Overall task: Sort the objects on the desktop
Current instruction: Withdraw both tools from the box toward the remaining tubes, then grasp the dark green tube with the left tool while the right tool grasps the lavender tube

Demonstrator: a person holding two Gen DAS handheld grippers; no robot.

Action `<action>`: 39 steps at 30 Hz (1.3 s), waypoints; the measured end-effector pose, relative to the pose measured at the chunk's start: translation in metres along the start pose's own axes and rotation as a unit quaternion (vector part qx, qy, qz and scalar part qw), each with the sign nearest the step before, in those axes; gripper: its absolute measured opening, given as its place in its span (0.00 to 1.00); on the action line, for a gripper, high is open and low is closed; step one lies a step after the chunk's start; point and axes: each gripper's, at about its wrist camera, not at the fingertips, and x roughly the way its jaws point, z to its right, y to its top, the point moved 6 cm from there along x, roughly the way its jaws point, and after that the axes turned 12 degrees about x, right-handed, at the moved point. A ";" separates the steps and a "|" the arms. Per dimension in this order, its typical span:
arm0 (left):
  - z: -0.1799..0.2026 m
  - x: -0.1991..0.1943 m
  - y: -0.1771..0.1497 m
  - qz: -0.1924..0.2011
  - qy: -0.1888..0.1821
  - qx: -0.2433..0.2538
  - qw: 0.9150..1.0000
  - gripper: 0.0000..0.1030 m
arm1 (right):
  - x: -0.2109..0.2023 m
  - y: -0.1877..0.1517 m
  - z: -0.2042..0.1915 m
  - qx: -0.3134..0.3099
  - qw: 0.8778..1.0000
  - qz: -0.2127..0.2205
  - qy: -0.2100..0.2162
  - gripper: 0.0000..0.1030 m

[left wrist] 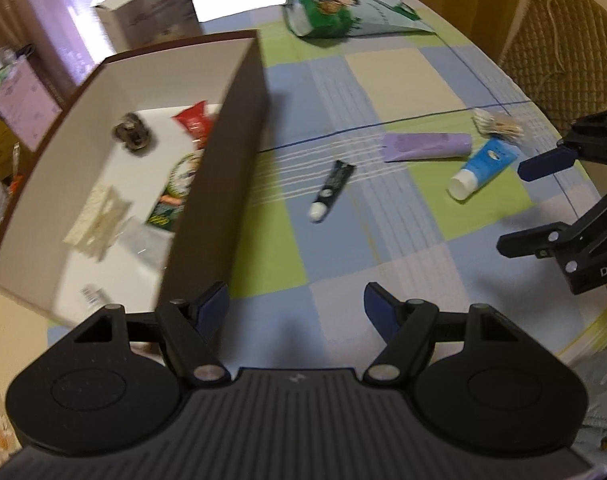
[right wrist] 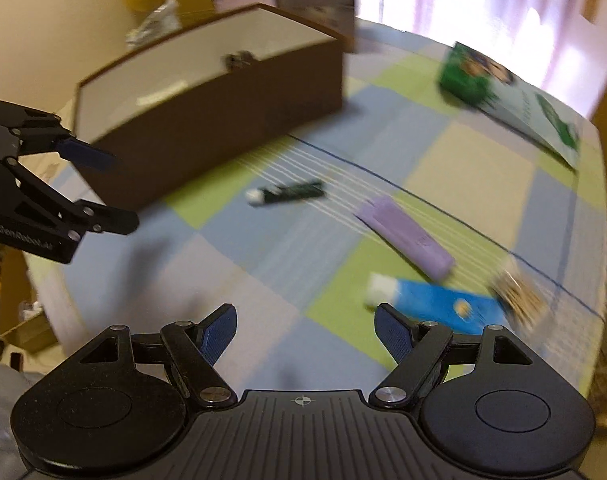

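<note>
Some things lie in my brown box [left wrist: 219, 184]; beside it wait a dark tube [left wrist: 332, 190], purple tube [left wrist: 425, 146] and blue tube [left wrist: 483, 170]. My left tongs [left wrist: 295, 308] and right tongs [right wrist: 305, 324] are wide, empty.

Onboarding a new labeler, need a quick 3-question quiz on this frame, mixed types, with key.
1. True or false: the left gripper is holding the dark tube.
2. Which item lies closest to the blue tube's cap?
A. green snack bag
B. purple tube
C. red packet
3. Fill in: the red packet sits inside the brown ____.

Key
1. False. Both the left and the right gripper are open and empty; the dark tube lies on the checked tablecloth.
2. B. The bag is at the table's far end, and the red packet is in the box.
3. box
</note>
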 end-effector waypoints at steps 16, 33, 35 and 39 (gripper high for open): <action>0.016 0.069 0.051 -0.013 -0.016 0.026 0.999 0.62 | 0.025 0.037 0.087 -0.034 0.998 0.054 -0.016 0.79; 0.000 0.152 0.080 -0.075 -0.029 0.003 0.997 0.33 | 0.098 0.053 0.098 -0.107 0.994 -0.014 0.017 0.52; -0.001 0.153 0.079 -0.075 -0.047 -0.009 0.996 0.25 | 0.100 0.053 0.097 -0.108 0.994 -0.015 0.017 0.51; 0.005 0.151 0.078 -0.071 -0.056 -0.002 0.996 0.12 | 0.101 0.054 0.089 -0.111 0.993 -0.025 0.011 0.32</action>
